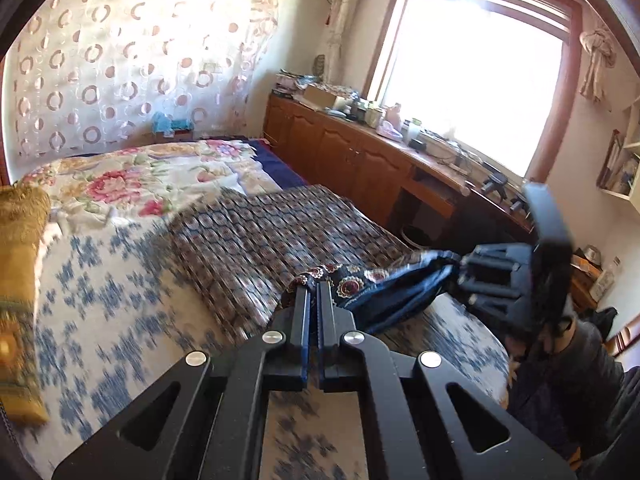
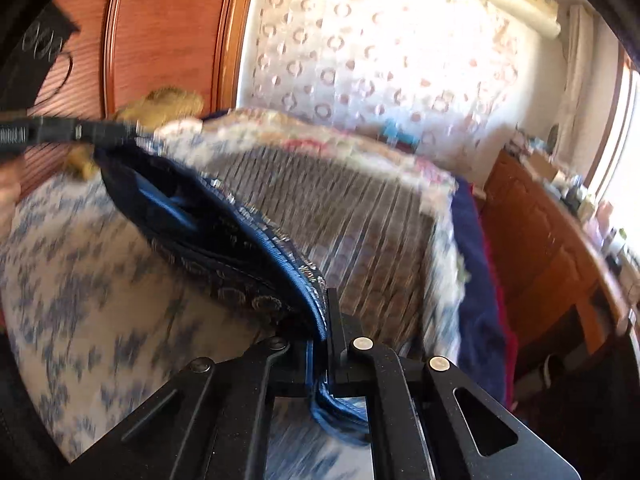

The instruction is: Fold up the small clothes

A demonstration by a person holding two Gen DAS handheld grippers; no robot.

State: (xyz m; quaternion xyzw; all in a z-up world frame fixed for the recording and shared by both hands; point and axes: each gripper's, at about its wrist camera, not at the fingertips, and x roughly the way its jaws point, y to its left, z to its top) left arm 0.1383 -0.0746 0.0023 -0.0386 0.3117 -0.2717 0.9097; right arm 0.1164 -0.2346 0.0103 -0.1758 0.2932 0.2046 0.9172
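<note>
Left wrist view: both tools [image 1: 314, 296] [image 2: 320, 320] pinch a writing-free patterned garment [image 1: 384, 284].

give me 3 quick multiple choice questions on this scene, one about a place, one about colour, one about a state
1. Where is the garment?
A. flat on the quilt
B. strung between both grippers above the bed
C. on the cabinet

2. Its main colour?
A. dark blue
B. yellow
C. white

3. The left gripper's fingers are:
A. wide open
B. shut on the garment
C. out of view

Answers:
B, the garment runs from the left gripper to the right gripper over the bed.
A, dark blue patterned cloth.
B, cloth pinched between nearly closed fingers.
</note>
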